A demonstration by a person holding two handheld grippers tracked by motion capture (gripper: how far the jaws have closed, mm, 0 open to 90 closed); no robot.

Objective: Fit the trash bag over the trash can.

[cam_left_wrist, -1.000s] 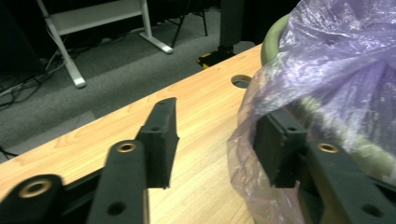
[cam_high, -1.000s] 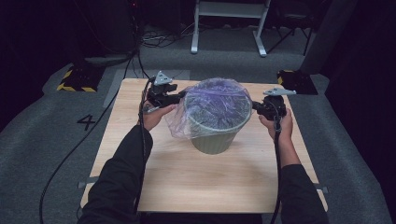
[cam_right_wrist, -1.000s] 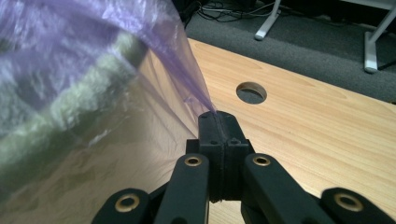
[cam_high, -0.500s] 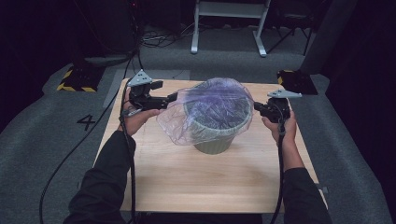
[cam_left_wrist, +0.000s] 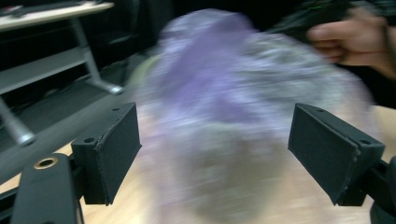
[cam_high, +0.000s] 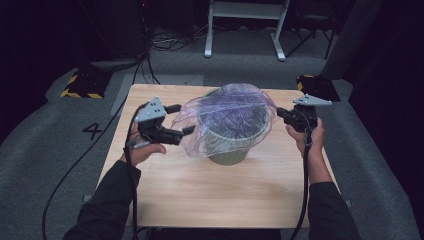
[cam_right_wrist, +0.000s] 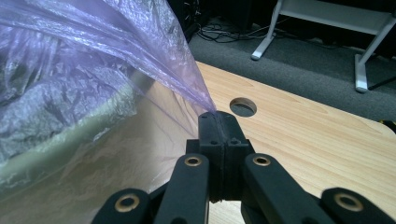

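A grey-green bin point(cam_high: 231, 145) stands mid-table with a thin purple plastic bag point(cam_high: 227, 107) draped over its mouth. My left gripper point(cam_high: 180, 120) hovers at the bag's left edge; its jaws have just been opening and now stand wide apart. In the left gripper view the left gripper point(cam_left_wrist: 215, 154) faces the blurred bag point(cam_left_wrist: 219, 93), and its pads point(cam_left_wrist: 116, 149) do not press it. My right gripper point(cam_high: 280, 114) is at the bin's right side, shut on the bag's edge. In the right gripper view the right gripper point(cam_right_wrist: 217, 119) pinches the bag point(cam_right_wrist: 116, 51), drawn taut above the bin's rim point(cam_right_wrist: 70, 135).
The wooden table point(cam_high: 215, 195) has bare room in front of the bin and a round hole point(cam_right_wrist: 243, 106) near the right gripper. Carpeted floor surrounds it, with black-and-yellow blocks point(cam_high: 80, 85), cables point(cam_high: 75, 165) and a white frame point(cam_high: 245, 30) behind.
My left gripper opened, let go of the bag's left edge and drew back to the left and nearer the person. The bag's left side now hangs looser. The right gripper barely moved.
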